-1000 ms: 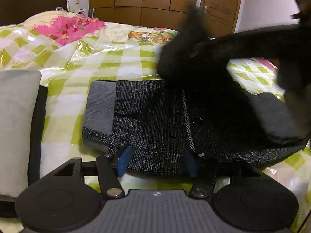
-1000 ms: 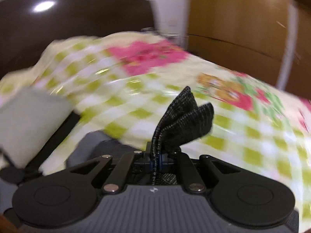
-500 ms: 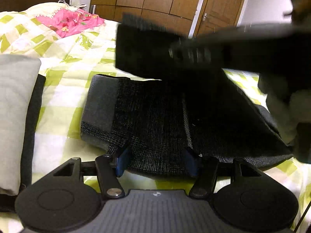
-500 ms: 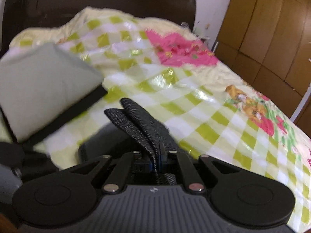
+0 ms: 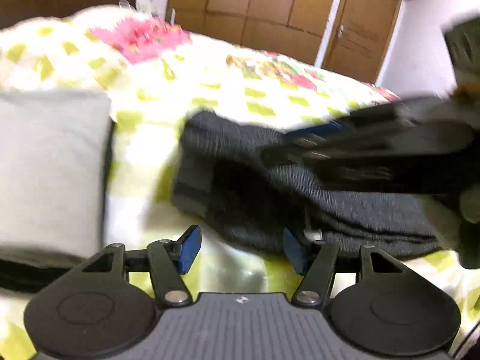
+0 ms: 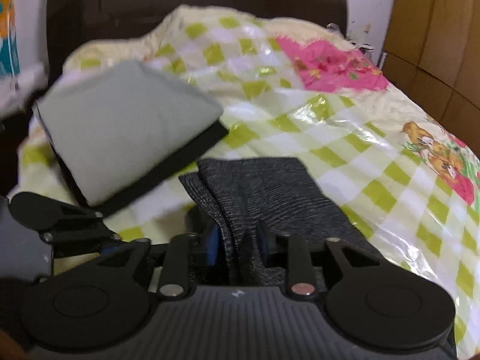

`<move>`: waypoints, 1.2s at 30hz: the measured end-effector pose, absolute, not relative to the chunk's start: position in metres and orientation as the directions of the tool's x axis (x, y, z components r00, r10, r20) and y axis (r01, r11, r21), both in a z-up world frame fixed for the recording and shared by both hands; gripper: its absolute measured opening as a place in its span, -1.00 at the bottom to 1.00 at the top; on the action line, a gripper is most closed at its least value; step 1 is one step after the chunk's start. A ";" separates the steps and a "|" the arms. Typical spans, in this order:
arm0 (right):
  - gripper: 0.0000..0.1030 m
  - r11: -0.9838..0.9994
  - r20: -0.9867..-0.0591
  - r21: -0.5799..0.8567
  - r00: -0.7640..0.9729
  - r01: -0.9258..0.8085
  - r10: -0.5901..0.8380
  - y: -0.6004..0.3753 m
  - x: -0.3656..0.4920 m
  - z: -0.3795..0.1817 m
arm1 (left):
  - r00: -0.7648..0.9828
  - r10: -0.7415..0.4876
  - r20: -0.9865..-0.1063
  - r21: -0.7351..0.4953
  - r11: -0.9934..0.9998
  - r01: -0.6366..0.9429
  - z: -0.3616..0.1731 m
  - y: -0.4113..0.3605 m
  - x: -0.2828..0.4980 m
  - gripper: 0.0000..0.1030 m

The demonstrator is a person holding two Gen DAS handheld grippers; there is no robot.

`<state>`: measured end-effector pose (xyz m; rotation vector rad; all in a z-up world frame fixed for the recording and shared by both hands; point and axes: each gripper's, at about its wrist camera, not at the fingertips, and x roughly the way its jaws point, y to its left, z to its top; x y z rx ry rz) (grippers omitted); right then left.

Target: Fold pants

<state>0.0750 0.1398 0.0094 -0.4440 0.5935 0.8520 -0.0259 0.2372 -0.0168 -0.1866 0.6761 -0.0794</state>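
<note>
The dark grey knit pants (image 5: 345, 207) lie folded on the checked bedspread (image 5: 186, 90). My left gripper (image 5: 240, 249) is open, its blue pads just short of the near edge of the pants. My right gripper (image 6: 238, 246) has parted its blue pads a little, and the leg ends of the pants (image 6: 270, 192) still run between them, laid flat over the rest of the garment. The right gripper also shows in the left wrist view (image 5: 375, 147), blurred, above the pants.
A folded pale grey garment on a black one (image 6: 120, 132) lies to the left of the pants, also in the left wrist view (image 5: 48, 165). A dark headboard (image 6: 180, 0) stands behind the bed. Wooden wardrobe doors (image 5: 270, 9) are beyond it.
My right gripper carried the leg ends over and down onto the pants, and its pads have parted slightly. My left gripper has shifted left and back a little, still open.
</note>
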 end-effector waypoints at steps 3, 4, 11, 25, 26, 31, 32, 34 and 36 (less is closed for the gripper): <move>-0.41 0.631 -0.623 -0.052 0.519 -0.774 0.586 0.103 0.072 0.027 | 0.819 -0.095 -0.566 -0.158 0.987 0.006 0.011 0.234 -0.029 0.39; -0.41 0.654 -0.619 -0.034 0.530 -0.756 0.580 0.088 0.072 0.031 | 0.831 -0.090 -0.548 -0.146 0.989 0.011 0.019 0.230 -0.028 0.39; -0.35 0.888 -0.646 -0.003 0.679 -0.460 0.349 -0.048 0.081 0.027 | 0.826 -0.124 -0.550 -0.044 0.992 0.120 0.020 0.178 0.036 0.49; -0.24 0.843 -0.678 0.534 0.561 -0.071 0.476 -0.218 0.106 -0.044 | 0.703 -0.056 -0.709 0.067 0.987 0.147 -0.020 0.133 0.057 0.50; -0.19 0.823 -0.665 0.564 0.553 -0.071 0.503 -0.219 0.109 -0.047 | 0.708 -0.063 -0.703 0.064 0.986 0.151 -0.018 0.129 0.056 0.50; -0.18 0.717 -0.604 0.694 0.492 -0.062 0.627 -0.234 0.121 -0.059 | 0.721 -0.095 -0.687 0.056 0.982 0.183 -0.014 0.114 0.064 0.50; -0.18 0.695 -0.590 0.716 0.476 -0.065 0.652 -0.237 0.120 -0.059 | 0.720 -0.098 -0.687 0.060 0.980 0.191 -0.014 0.110 0.065 0.50; -0.18 0.657 -0.569 0.750 0.430 -0.078 0.701 -0.240 0.120 -0.063 | 0.715 -0.103 -0.692 0.068 0.976 0.206 -0.015 0.103 0.069 0.50; -0.19 0.651 -0.570 0.756 0.427 -0.061 0.702 -0.238 0.123 -0.069 | 0.710 -0.104 -0.696 0.075 0.973 0.217 -0.017 0.096 0.072 0.50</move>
